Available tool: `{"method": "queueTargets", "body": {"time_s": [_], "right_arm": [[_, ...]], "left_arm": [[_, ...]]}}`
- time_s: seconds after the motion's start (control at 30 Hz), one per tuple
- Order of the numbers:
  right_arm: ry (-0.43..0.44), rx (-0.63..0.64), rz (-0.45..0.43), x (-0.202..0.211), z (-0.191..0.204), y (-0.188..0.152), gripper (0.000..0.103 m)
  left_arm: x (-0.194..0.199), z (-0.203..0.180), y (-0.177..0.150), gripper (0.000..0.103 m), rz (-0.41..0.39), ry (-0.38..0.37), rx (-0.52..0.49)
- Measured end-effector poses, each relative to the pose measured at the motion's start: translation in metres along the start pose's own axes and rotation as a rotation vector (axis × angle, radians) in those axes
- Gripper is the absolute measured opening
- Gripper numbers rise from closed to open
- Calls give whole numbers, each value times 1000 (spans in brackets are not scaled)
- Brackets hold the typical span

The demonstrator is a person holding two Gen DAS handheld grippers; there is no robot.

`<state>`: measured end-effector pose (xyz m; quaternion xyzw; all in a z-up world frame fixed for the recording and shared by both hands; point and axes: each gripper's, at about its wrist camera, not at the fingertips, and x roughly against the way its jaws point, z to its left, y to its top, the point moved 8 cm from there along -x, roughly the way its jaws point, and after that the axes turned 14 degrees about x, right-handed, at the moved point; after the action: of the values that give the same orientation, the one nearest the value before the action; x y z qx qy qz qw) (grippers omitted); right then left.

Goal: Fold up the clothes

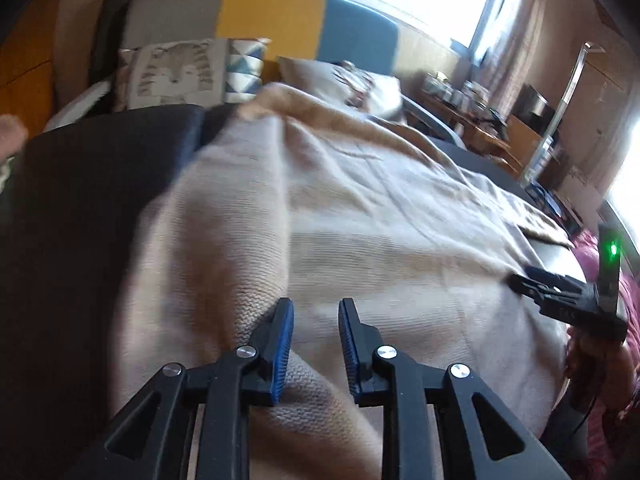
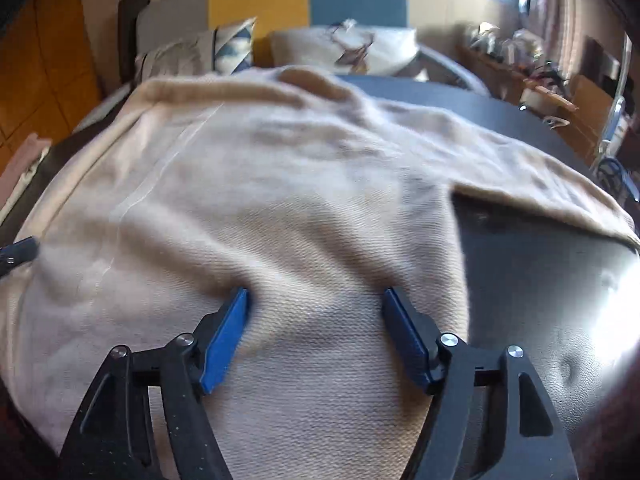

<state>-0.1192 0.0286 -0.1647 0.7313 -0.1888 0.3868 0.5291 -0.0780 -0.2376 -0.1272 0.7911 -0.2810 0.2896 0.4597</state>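
Cushions [image 1: 176, 70] beyond beige sweater [image 1: 360, 208]

Both wrist views look steeply down, close over the same beige garment [image 1: 360, 208].

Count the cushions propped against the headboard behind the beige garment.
3. A grey-patterned cushion on the left, a blue-triangle cushion partly hidden behind it, and a cream cushion to the right. The beige garment may hide more.
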Motion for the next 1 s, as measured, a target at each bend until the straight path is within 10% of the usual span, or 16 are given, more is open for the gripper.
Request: {"method": "queueTargets", "body": {"time_s": [0.3,0.53,0.8,1.0], "right_arm": [[41,-95,-69,31,25,36,71],[77,36,45,-9,69,32,72],[55,40,-36,-9,70,24,73],[47,46,-45,-10,70,25,73]], "left_arm": [[58,53,14,23,-78,-14,131],[65,72,-16,23,73,-86,210],[58,79,-56,23,183,-71,197],[56,68,-62,19,146,-30,141]]}}
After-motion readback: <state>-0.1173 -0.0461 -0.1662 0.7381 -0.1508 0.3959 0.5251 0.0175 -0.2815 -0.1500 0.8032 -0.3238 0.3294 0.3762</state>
